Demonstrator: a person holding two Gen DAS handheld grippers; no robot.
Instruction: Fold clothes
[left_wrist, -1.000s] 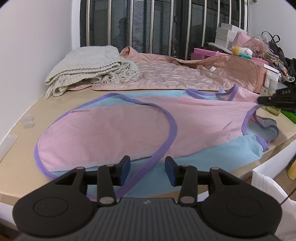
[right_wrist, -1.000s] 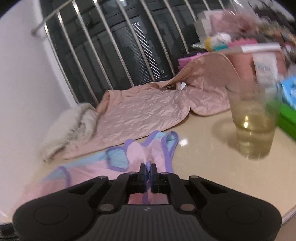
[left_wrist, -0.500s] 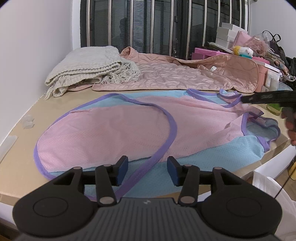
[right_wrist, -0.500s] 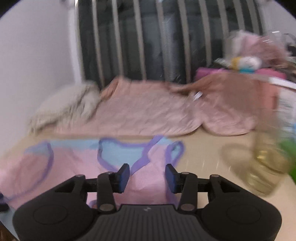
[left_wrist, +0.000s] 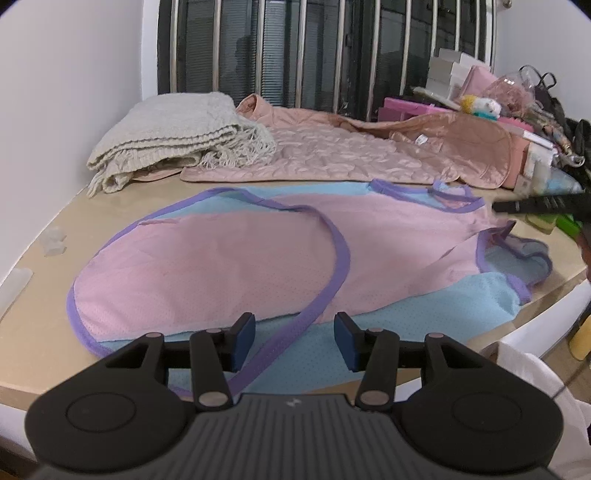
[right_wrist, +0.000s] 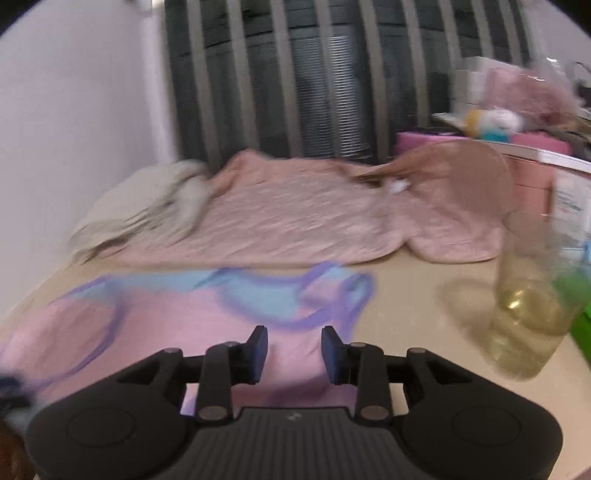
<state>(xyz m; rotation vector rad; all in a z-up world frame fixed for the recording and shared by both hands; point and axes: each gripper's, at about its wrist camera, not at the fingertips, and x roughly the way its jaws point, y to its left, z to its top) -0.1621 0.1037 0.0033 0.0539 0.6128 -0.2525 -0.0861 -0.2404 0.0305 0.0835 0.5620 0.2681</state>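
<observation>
A pink and light-blue sleeveless garment (left_wrist: 229, 258) with purple trim lies spread flat on the beige table (left_wrist: 44, 328). My left gripper (left_wrist: 293, 334) hovers open over its near hem; a purple trim strip runs beneath the gap, untouched by the pads. My right gripper (right_wrist: 293, 349) hangs over the garment's strap end (right_wrist: 280, 295). Its jaws are closing with a clear gap, and only the pink cloth below shows between them. That view is blurred. In the left wrist view the right gripper (left_wrist: 539, 205) shows as a dark bar at the right edge.
A folded cream knit blanket (left_wrist: 173, 136) and a quilted pink jacket (left_wrist: 351, 155) lie at the back. A glass of yellowish liquid (right_wrist: 528, 302) stands right of the garment. Boxes and clutter (left_wrist: 491, 103) crowd the back right. Metal window bars (left_wrist: 295, 48) stand behind.
The right gripper went from shut on the garment's strap to open, rolled level and drew back from it. The strap now lies on the table. The left gripper has not moved.
</observation>
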